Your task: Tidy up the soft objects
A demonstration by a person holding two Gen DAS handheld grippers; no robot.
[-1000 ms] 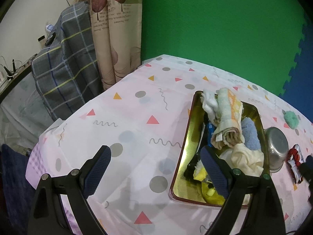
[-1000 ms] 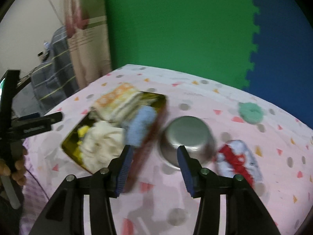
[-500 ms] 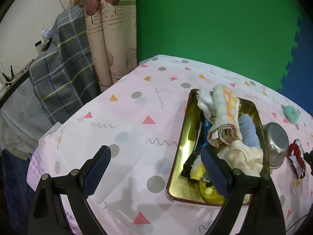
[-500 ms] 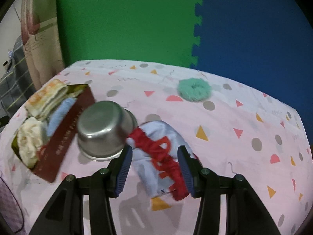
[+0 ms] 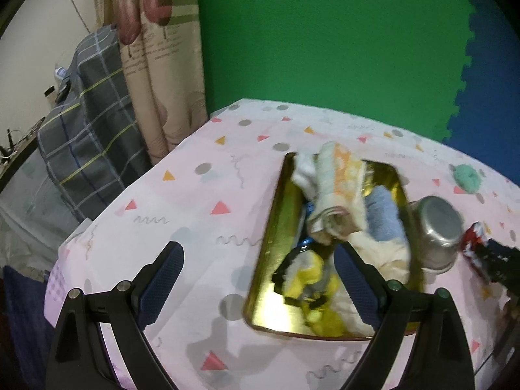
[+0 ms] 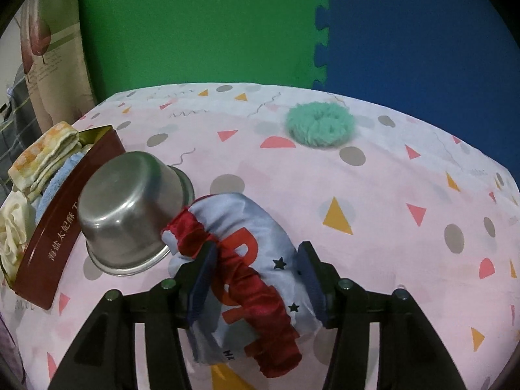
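R gripper (image 6: 255, 271): fingers apart and opening, straddling the pouch (image 6: 247, 260) w/ red ruffle, which lies on the bench (image 6: 390, 195) touching an upturned steel bowl (image 6: 130, 208). Pads look just clear of the cloth. Bowl sits beside the tin (image 6: 48, 247) full of towels; green scrunchie (image 6: 320, 128) well apart, farther back. L gripper (image 5: 260, 281): fingers wide apart, empty, above bench near tin's edge.

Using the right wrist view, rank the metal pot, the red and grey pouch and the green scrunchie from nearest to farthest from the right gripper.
1. Red and grey pouch: between the opening jaws of the right gripper.
2. Metal pot: left, against the pouch.
3. Green scrunchie: far side of the table, apart.
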